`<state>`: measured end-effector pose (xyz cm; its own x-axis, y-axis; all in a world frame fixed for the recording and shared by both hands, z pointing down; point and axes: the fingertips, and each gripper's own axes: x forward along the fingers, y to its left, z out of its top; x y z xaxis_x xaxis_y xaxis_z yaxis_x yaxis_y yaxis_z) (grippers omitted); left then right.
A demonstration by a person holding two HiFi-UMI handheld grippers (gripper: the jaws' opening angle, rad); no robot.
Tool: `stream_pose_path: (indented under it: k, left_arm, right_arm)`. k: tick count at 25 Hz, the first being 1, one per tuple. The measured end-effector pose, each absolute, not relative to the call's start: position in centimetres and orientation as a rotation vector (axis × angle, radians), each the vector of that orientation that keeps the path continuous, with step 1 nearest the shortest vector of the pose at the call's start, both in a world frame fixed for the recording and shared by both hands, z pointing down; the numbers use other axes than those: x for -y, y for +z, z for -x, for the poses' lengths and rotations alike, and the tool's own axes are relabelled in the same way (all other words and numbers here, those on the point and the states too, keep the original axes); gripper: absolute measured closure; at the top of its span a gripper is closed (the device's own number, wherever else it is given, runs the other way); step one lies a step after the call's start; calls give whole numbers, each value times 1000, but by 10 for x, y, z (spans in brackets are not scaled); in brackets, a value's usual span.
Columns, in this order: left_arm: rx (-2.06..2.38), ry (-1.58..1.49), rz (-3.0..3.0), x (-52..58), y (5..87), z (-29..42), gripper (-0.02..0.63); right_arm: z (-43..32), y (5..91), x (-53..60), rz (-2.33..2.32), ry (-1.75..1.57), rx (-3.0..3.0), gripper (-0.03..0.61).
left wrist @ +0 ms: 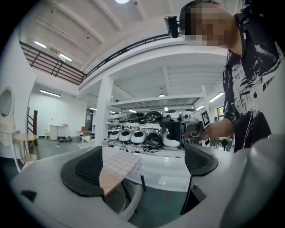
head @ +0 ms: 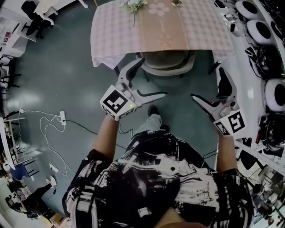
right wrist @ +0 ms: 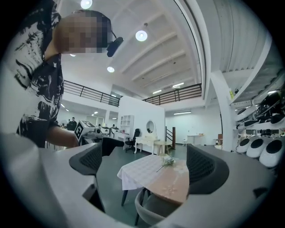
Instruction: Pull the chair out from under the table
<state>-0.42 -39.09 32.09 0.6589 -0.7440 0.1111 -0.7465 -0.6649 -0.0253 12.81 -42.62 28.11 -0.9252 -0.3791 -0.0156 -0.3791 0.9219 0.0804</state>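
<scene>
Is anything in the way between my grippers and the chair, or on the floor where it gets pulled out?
Nothing visible lies between the left gripper or the right gripper and the chair. Behind it the floor is bare except for the person's own foot. The cable lies off to the left.

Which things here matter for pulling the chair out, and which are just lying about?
For the job: chair, table, left claw, right claw, both open.
Lying about: flower sprig, power strip, white domed units.
</scene>
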Motion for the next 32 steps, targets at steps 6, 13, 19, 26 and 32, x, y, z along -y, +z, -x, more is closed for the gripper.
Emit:
stream_pose_path:
  k: [6, 13, 19, 26, 32]
  left_arm:
    - [1206, 312, -2862, 438, 351, 29, 55]
    - [1134, 401, -2841, 482, 390, 18, 55]
    - [1083, 667, -2790, 517, 458, -6, 54]
    - [974, 961, -2646, 542, 562, -23, 55]
    - [743, 1438, -2568, 548, 667, -38, 57]
  right_arm:
    - [-84, 306, 480, -565, -79, 3033, 8]
    - [-65, 355, 517, -431, -59, 2955, 8]
    - [-50, 424, 543, -152, -209, 2840, 8]
    - [-34, 539, 547, 184, -254, 2550, 8]
    - [-31, 652, 541, 461, -530, 2190, 9]
